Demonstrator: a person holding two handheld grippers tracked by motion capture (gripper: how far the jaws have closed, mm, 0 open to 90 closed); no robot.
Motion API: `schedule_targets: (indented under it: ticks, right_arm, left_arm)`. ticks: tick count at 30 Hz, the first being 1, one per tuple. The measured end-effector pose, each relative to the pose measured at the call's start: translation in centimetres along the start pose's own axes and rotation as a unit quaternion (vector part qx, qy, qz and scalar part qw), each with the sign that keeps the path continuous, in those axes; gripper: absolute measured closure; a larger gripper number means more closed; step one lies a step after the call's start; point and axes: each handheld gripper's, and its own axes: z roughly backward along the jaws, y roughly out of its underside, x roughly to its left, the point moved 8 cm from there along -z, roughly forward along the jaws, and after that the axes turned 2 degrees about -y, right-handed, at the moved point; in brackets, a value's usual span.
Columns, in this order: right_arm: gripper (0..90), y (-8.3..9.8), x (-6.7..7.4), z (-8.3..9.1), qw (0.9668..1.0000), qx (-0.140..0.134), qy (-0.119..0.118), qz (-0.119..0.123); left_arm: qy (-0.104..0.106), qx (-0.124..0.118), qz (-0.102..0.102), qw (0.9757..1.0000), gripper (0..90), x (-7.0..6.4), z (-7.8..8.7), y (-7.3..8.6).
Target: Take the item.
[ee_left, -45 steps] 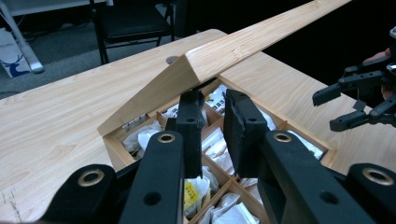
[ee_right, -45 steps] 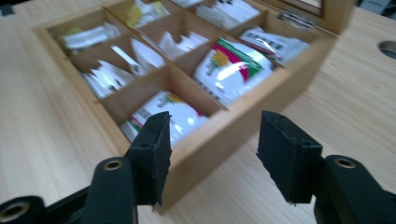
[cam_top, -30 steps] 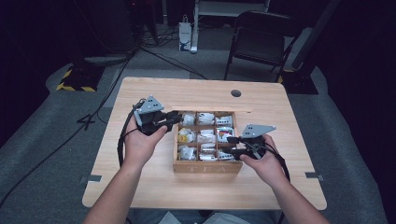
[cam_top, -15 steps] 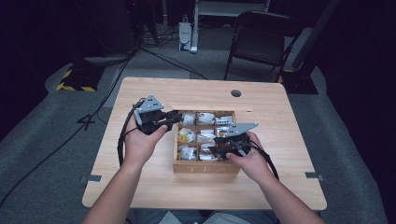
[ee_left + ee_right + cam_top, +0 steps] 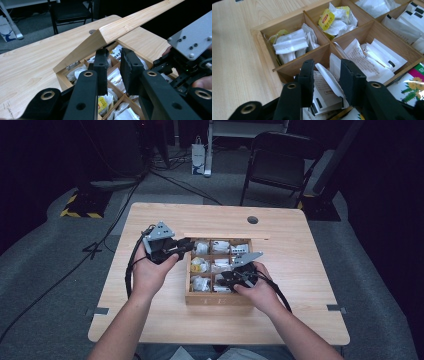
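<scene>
Tea box [image 5: 220, 297] (lid up), sachets [image 5: 325, 87] in compartments

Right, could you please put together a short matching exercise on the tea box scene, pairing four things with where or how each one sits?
Things:
1. wooden lid
2. yellow-tagged tea bags
3. right gripper
4. folding chair

Places or states:
A. on the floor beyond the table
B. astride a white sachet
C. raised at an angle on its hinges
D. middle compartment of the box's left column, high view

Pairs: 1-C, 2-D, 3-B, 4-A

Note: the right gripper's jaws have just been closing, with the sachet between them.
</scene>
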Motion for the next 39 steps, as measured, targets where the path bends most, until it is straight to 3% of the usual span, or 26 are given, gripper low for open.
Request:
schedule_targets:
  ticks: [11, 16, 23, 39]
  right_arm:
    - [71.4, 0.9, -0.4, -1.1, 0.9997, 0.023, 0.001, -0.005]
    - [85.3, 1.1, -0.4, -1.1, 0.9992, 0.037, 0.013, 0.004]
    - [86.6, 1.2, -0.3, -1.2, 0.9986, 0.044, 0.016, 0.024]
    - [87.0, 0.5, 0.1, -0.5, 0.9969, 0.023, 0.039, 0.064]
  left_arm:
    - [0.0, 0.001, -0.001, 1.0, 75.3, 0.0, 0.0, 0.0]
    - [0.0, 0.0, 0.0, 1.0, 75.2, 0.0, 0.0, 0.1]
    - [0.001, 0.0, 0.0, 1.0, 75.1, 0.0, 0.0, 0.1]
    - [0.003, 0.002, -0.001, 1.0, 74.9, -0.1, 0.1, 0.1]
